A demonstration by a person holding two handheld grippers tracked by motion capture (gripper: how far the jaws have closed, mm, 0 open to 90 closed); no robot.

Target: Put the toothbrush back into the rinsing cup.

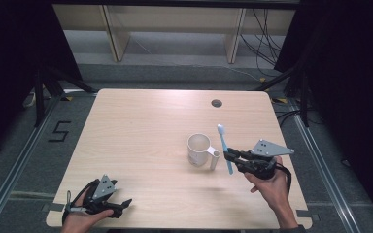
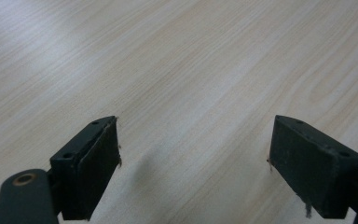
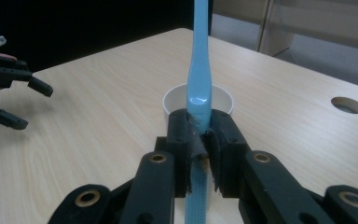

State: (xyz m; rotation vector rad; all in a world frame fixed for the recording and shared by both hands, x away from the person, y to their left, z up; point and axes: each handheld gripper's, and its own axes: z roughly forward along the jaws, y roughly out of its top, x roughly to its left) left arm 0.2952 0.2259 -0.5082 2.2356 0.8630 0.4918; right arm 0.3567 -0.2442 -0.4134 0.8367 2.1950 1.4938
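Right claw (image 3: 200, 140) around toothbrush (image 3: 199, 70) handle

text: "5" | on: floor (image 1: 58, 131) | left of table (image 1: 126, 126)

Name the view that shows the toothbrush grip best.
The right gripper view: the right gripper is clamped on the blue toothbrush handle, close up. The high view shows it small, beside the mug.

The rectangular light-wood table (image 1: 141, 141) has rounded corners and a round cable hole (image 1: 216, 103) near its far edge. A white ceramic mug (image 1: 200, 150) stands upright on it, nearer than the hole.
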